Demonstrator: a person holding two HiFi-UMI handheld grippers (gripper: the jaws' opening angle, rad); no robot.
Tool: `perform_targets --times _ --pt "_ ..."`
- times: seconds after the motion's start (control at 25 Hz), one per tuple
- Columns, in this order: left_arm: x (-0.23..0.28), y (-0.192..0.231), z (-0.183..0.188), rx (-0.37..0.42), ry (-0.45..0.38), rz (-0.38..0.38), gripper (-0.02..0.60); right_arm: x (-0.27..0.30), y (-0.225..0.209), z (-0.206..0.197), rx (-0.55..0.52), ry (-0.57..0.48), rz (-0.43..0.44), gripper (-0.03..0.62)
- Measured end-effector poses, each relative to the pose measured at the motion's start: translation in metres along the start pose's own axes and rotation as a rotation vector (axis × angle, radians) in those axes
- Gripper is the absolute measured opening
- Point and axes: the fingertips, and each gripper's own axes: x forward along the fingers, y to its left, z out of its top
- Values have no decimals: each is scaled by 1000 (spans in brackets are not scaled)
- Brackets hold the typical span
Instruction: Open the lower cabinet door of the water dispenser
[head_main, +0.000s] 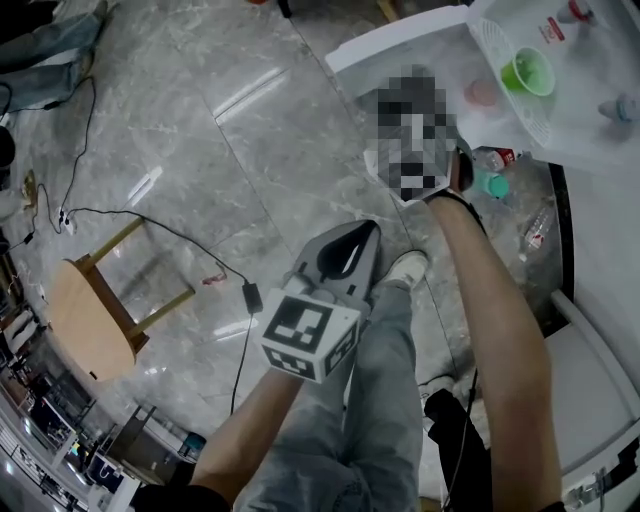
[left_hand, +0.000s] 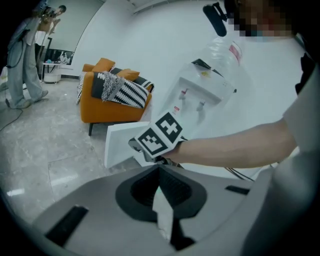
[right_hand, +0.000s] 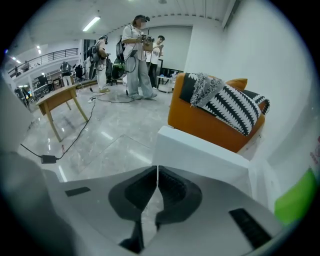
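Ahead, the open white door (right_hand: 200, 150) stands just beyond the right gripper (right_hand: 157, 170), whose jaws are together and empty. The left gripper (left_hand: 159, 172) is likewise closed. An orange armchair (right_hand: 200, 125) sits behind the door, and a stool (head_main: 85, 320) stands apart.

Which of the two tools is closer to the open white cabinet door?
The right tool: its tips are at the edge of the cabinet door. The left tool hangs farther back, over the person's jeans.
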Motion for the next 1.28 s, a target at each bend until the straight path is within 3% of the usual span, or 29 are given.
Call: perform_targets --times 0.16,0.4,0.6,0.8,1.28 --pt "-11 -5 12 27 -21 23 11 -36 0 13 27 -50 -3 12" --pt "-34 -15 38 60 -67 96 11 -103 21 46 -41 -143 2 11" --pt "-59 -24 71 75 -129 116 11 -163 26 76 24 -244 -16 11" --pt "-92 -34 97 54 -155 142 11 -220 22 89 115 -270 -41 11" --pt "-154 -104 185 104 -266 104 11 -375 4 137 302 -404 -175 11"
